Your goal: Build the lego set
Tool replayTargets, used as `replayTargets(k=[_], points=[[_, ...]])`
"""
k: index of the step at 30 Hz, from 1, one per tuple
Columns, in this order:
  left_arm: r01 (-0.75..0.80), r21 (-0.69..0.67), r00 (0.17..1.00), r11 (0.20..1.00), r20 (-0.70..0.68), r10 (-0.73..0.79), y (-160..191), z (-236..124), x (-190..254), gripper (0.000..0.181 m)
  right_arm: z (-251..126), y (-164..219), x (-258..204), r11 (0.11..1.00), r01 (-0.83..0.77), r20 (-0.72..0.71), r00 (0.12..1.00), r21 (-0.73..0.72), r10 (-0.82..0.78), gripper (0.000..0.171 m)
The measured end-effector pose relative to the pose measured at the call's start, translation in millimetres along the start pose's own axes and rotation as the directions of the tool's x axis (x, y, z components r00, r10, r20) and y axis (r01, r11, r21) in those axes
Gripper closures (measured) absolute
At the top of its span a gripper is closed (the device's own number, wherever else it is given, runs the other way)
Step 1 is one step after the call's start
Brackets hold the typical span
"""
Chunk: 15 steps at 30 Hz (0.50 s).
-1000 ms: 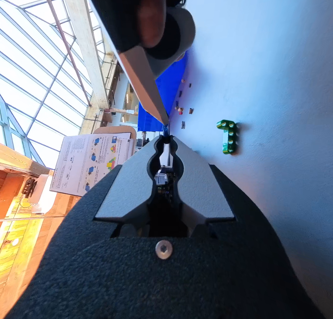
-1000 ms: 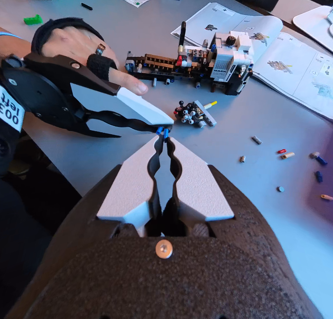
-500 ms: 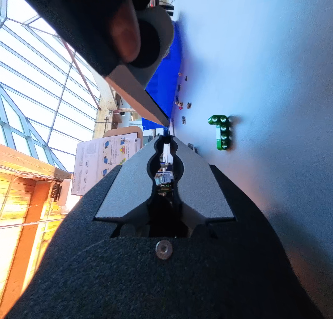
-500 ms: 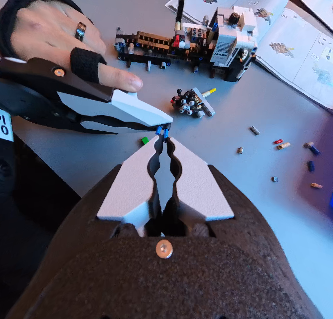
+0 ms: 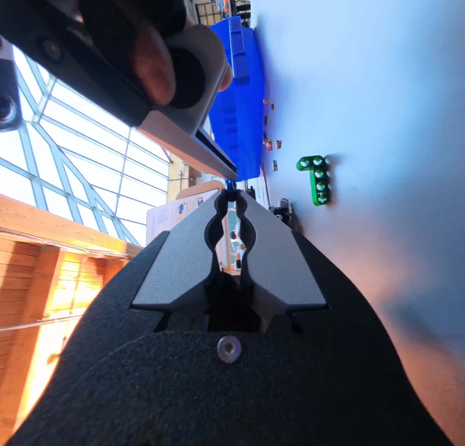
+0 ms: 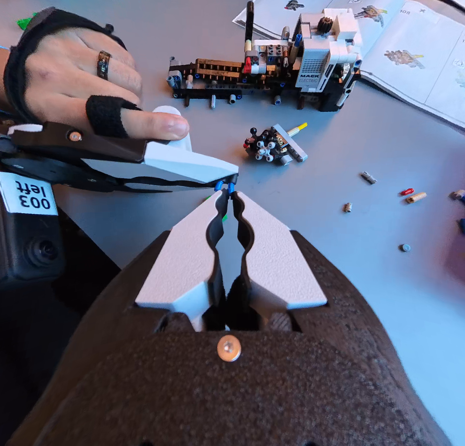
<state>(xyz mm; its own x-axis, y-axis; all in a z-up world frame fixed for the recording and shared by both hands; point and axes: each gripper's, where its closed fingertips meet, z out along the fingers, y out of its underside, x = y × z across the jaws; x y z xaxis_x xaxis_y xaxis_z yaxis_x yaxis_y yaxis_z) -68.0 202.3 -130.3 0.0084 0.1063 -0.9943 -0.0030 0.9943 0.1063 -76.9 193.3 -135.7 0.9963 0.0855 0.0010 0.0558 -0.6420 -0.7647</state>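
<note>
My left gripper (image 5: pixel 230 196) and right gripper (image 6: pixel 227 194) meet tip to tip above the grey table (image 6: pixel 352 282). The left gripper (image 6: pixel 234 179) comes in from the left, shut on a small dark piece (image 5: pixel 230 196) with two blue pins (image 6: pixel 218 185) sticking out of it. My right gripper is shut on the nearer blue pin (image 6: pixel 230 188). That pin also shows in the left wrist view (image 5: pixel 229 185), at the tip of the right gripper (image 5: pixel 232 177). The half-built truck model (image 6: pixel 264 73) stands beyond.
A small black subassembly (image 6: pixel 274 146) lies before the truck. A green angled beam (image 5: pixel 317 179) lies on the table under the grippers. Loose pins (image 6: pixel 412 197) are scattered to the right. An open instruction booklet (image 6: pixel 402 43) lies at back right. A blue bin (image 5: pixel 239 94) stands far off.
Both grippers have stayed tip to tip on the blue pins. They have moved together towards the truck, and the green beam now lies under my right fingers.
</note>
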Motion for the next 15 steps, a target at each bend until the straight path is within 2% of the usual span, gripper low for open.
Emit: replayTargets(k=[10, 15], points=[[-0.125, -0.002, 0.991, 0.992, 0.043, 0.125, -3.4, -1.1, 0.2, 0.179, -1.3, 1.0, -2.5, 0.988, -0.152, 0.117, 0.982, 0.023, 0.148, 0.169], [-0.106, 0.015, 0.993, 0.994, 0.049, 0.105, -4.0, -0.8, -1.6, 0.178, -3.2, -0.3, -2.7, 0.984, -0.171, 0.153, 0.975, 0.047, 0.162, 0.168]])
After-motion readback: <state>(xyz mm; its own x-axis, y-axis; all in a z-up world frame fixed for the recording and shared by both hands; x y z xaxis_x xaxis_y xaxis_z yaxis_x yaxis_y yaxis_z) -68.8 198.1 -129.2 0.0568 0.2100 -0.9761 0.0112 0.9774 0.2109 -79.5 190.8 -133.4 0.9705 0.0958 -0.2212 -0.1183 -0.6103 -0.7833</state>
